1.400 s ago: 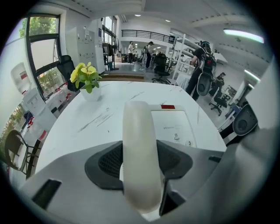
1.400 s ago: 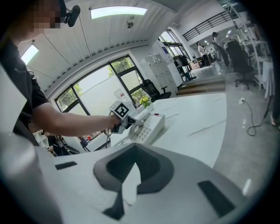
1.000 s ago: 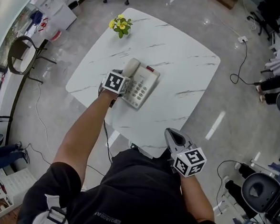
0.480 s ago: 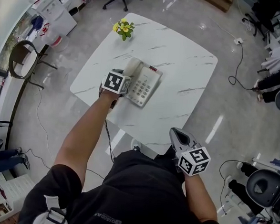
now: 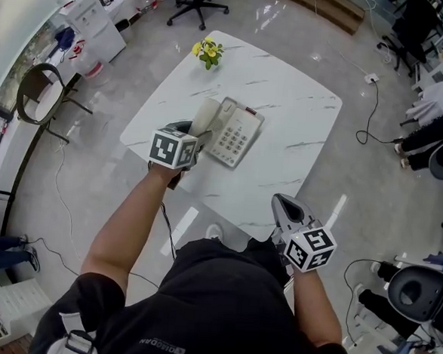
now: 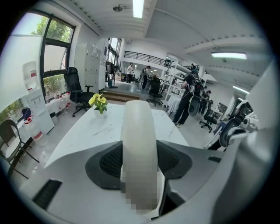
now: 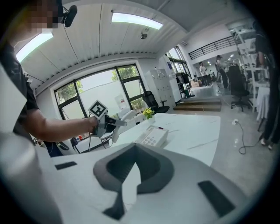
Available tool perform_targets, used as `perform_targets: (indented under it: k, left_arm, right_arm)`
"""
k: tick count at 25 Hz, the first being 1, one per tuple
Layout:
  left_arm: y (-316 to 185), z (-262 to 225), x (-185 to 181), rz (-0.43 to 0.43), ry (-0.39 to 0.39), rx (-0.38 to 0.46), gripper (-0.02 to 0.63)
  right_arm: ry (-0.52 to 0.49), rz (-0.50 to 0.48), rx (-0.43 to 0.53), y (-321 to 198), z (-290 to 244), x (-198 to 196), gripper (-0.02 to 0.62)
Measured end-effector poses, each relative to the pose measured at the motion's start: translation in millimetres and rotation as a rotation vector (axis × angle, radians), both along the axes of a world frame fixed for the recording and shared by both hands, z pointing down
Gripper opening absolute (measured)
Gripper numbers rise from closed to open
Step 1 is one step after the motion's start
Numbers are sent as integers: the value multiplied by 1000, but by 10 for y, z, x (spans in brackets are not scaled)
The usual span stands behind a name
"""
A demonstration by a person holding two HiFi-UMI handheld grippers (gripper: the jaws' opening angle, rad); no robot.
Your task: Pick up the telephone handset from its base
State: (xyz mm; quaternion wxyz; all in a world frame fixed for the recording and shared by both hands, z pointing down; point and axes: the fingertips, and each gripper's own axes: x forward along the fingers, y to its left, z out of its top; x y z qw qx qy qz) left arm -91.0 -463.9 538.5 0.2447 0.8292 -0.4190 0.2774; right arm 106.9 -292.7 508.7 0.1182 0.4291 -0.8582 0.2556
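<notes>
Left gripper [image 5: 196,139] is clamping narrow on the cream handset [image 6: 139,144] and holding it tilted, apparently clear of the telephone base [image 5: 236,134], which is sitting just to its right on the table [image 5: 301,117]. Lift step looks under way. Next move is calling for a steady upward pull without slackening the grip. Right gripper [image 5: 282,205] is hanging closed and empty near the body.
</notes>
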Motion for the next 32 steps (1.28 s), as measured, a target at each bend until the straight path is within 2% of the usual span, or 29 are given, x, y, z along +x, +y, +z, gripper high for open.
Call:
perform_targets:
  k: [7, 14, 25, 32]
  left_arm:
    - [410, -496, -219, 11, 78, 83, 213]
    - [807, -830, -385, 4, 169, 130, 215]
    - [1325, -959, -529, -13, 229, 158, 213]
    - [1515, -956, -511, -15, 242, 169, 215]
  right_arm:
    - [3, 16, 76, 53, -195, -152, 2]
    - [-19, 23, 138, 53, -401, -334, 2]
    - [-34, 44, 190, 51, -585, -455, 0]
    - [-72, 61, 166, 93, -543, -454, 0]
